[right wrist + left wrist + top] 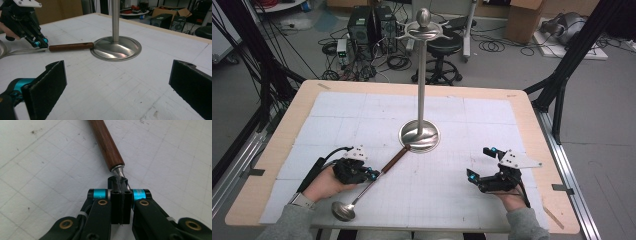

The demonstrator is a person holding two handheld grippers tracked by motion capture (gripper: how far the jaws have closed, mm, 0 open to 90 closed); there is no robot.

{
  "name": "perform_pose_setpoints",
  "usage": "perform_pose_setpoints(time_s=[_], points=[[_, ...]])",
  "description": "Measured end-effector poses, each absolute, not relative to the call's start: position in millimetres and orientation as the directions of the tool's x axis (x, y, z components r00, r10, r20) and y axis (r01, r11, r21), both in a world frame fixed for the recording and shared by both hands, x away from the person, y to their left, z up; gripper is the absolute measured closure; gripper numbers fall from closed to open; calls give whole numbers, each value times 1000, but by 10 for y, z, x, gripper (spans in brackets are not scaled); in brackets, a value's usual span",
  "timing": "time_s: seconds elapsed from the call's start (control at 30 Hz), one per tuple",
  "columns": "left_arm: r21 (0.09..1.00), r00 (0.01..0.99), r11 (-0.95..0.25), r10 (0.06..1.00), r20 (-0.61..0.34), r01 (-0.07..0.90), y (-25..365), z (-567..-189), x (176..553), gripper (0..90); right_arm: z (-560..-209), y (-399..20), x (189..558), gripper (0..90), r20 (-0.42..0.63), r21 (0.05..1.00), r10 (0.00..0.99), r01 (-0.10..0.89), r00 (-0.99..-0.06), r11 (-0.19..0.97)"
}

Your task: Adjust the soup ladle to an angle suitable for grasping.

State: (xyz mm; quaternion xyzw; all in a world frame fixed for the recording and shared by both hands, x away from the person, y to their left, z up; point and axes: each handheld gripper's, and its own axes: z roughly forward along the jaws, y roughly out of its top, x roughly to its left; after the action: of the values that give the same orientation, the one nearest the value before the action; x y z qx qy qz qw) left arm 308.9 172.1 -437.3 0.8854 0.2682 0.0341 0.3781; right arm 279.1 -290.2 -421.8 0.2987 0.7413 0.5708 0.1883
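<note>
A ladle with a brown wooden handle (394,157) and a steel bowl (343,211) lies slantwise on the white mat. The end of its handle reaches the base of the steel stand (419,135). My left gripper (374,173) is shut on the ladle's thin metal shaft just below the wood. In the left gripper view the jaws (119,181) meet on that shaft, with the handle (106,145) running away from them. My right gripper (479,162) rests at the front right, open and holding nothing. Its pads (53,80) stand wide apart, facing the stand base (116,48) and the handle (71,46).
The stand's tall pole (422,75) rises from the middle of the table to a ring of hooks (424,31). The mat (462,200) covers most of the wooden tabletop (532,120). Behind the table are a stool, computer boxes and cables on the floor.
</note>
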Motion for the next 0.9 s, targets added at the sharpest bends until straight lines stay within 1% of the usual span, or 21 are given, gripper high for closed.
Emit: perform_pose_setpoints(time_s=[0.23, 0.9], points=[[678, 864, -593, 487, -129, 435, 1653, -4356, 3082, 895, -4220, -2907, 2793, 3, 48, 960, 658, 217, -751, 177], [652, 896, -660, 439, -68, 373, 1457, -4312, 3020, 895, -4221, -2942, 2750, 3, 55, 959, 667, 225, -743, 171]])
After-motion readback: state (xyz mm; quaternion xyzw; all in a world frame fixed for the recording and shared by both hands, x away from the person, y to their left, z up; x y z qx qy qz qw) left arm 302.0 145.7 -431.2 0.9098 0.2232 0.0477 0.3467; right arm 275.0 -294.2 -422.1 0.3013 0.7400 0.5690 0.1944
